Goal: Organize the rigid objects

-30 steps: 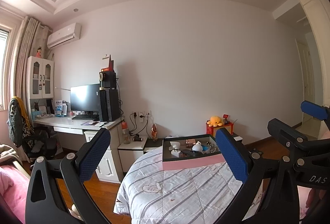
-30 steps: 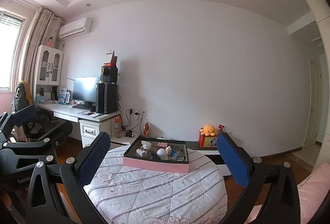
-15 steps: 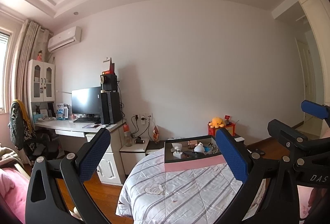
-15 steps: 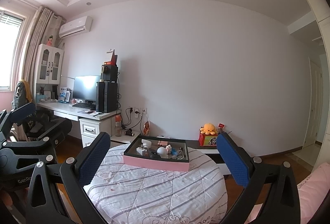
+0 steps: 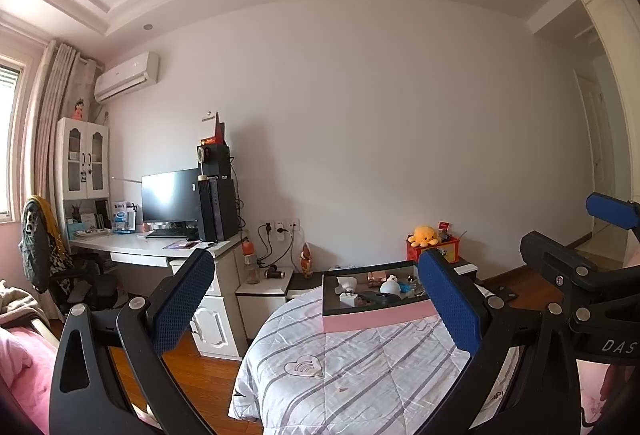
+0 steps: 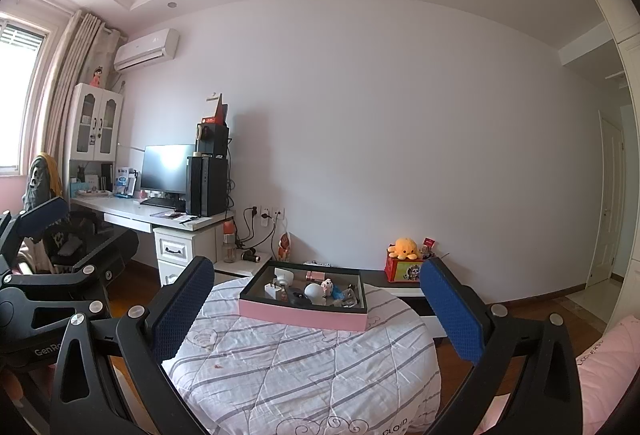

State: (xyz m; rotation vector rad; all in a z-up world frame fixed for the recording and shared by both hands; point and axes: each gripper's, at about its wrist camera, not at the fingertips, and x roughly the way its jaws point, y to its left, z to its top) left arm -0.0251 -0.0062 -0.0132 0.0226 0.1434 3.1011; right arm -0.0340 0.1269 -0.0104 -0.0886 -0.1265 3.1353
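Note:
A pink box with a black inside sits at the far end of a round surface under a white striped quilt. It also shows in the left wrist view. It holds several small objects, among them a white ball and a white plug. My left gripper is open and empty, well short of the box. My right gripper is open and empty, held above the near part of the quilt. Each gripper shows at the edge of the other's view.
A white desk with a monitor and black speakers stands at the left, with an office chair beside it. A low stand holds an orange plush octopus on a red box. Pink bedding lies at the right. The floor is wood.
Both views have tilted down slightly, so the room sits a little higher in frame. The box appears slightly nearer in the left wrist view. Both grippers stay open.

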